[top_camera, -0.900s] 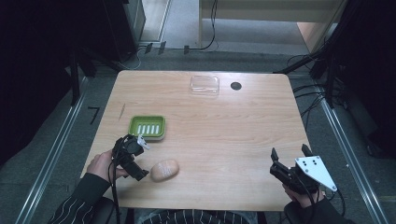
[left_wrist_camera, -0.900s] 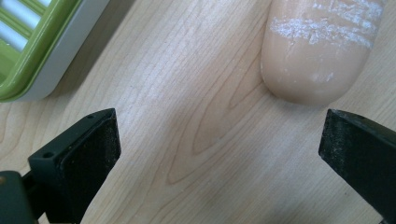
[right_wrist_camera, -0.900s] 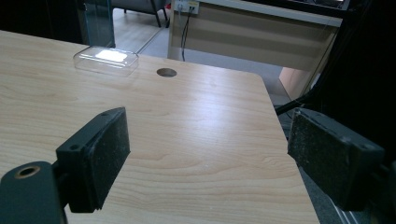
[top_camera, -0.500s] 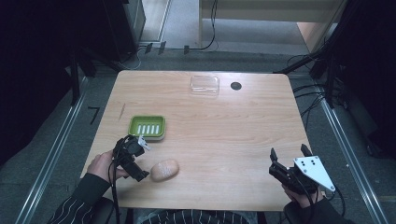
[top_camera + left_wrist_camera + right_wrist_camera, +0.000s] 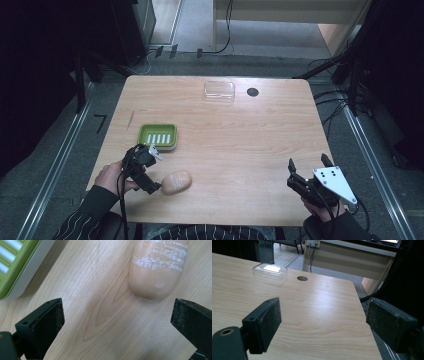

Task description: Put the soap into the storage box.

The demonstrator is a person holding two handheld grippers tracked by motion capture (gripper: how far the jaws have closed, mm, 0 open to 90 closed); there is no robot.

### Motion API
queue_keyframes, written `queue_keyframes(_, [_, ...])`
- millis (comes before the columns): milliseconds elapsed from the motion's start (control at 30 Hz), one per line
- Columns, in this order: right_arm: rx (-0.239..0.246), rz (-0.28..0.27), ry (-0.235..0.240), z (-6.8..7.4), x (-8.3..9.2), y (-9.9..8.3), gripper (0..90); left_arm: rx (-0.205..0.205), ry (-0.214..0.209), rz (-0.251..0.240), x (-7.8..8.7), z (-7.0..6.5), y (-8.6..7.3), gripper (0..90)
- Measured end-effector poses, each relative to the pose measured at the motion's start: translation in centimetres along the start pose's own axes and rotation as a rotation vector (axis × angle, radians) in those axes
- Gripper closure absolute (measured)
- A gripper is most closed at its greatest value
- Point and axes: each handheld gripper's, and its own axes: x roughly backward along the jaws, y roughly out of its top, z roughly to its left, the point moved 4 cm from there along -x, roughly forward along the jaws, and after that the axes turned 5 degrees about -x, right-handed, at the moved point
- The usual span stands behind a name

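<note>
Overhead view: wooden table point(image 5: 240, 135) seen from the person's side. Left gripper point(image 5: 156, 172), held in the person's left hand point(image 5: 112, 177) near the front left edge, points toward a tan oval bar of soap point(image 5: 176, 182) lying on the bare wood; one jaw tip reaches the soap's left end, though contact cannot be confirmed from this height. Green soap dish point(image 5: 158, 137) with white slots sits just behind the gripper, apart from the soap. Clear plastic lid point(image 5: 219, 92) rests near the far edge, with a round cable hole point(image 5: 252, 92) just to its right. Right gripper point(image 5: 309, 169), bearing a grey three-cornered plate, hovers over the front right corner, well apart from every object, its jaws spread with nothing between them.

Left gripper view: both black jaws stand wide apart over the wood. Rounded end of the soap point(image 5: 157, 270), marked with whitish streaks, lies ahead of the gap and toward the right-hand jaw, not yet between the pads; the gripper is released. Corner of the soap dish point(image 5: 18, 267) occupies the upper left.

Right gripper view: jaws spread wide and empty above the table's right side. Lid point(image 5: 270, 271) and cable hole point(image 5: 302, 278) appear far ahead, near the table's far edge.
</note>
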Motion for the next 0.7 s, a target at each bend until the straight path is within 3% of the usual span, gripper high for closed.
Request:
queue_keyframes(367, [-0.002, -0.001, -0.002, -0.1, 0.0, 0.0, 13.6, -0.037, -0.026, -0.038, 0.1, -1.3, 1.6, 0.0])
queue_keyframes(700, [0.002, -0.002, -0.007, 0.0, 0.2, 0.0, 13.6, -0.063, -0.041, -0.039, -0.4, -2.0, 2.5, 0.0])
